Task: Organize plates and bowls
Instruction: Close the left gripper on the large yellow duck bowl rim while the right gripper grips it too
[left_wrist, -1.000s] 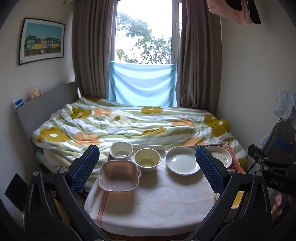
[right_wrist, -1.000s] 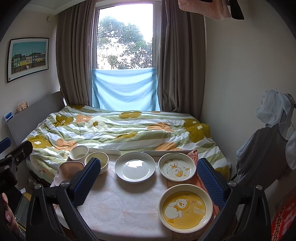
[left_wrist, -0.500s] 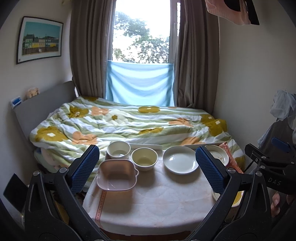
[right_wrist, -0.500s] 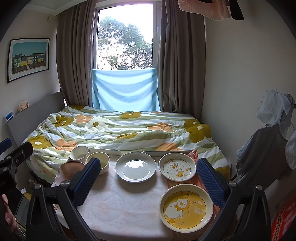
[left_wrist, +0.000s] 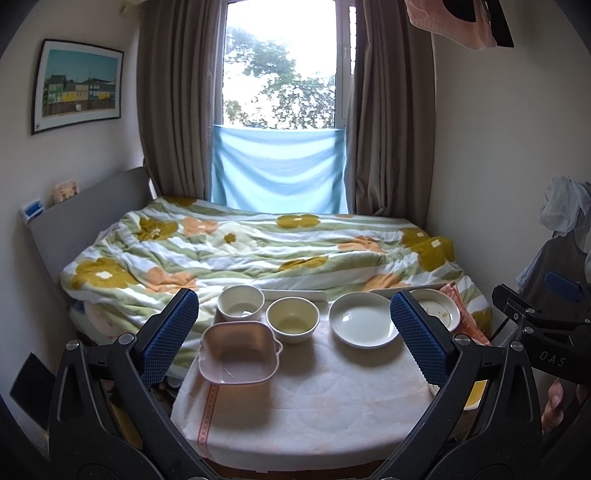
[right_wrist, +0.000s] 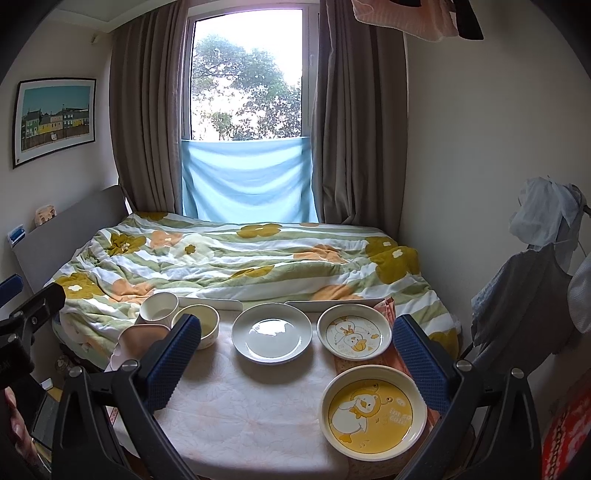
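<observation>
Both grippers' fingers (left_wrist: 168, 334) wide above table (right_wrist: 240, 406).

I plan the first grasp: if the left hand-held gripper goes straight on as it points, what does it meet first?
Probably the yellowish bowl, centred between its open fingers beyond the bare tablecloth; the depth is unclear.

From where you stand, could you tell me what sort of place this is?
Most likely a small bedroom: a bed with a floral quilt fills the room under a curtained window, and the dishes sit on a small cloth-covered table at its foot.
</observation>
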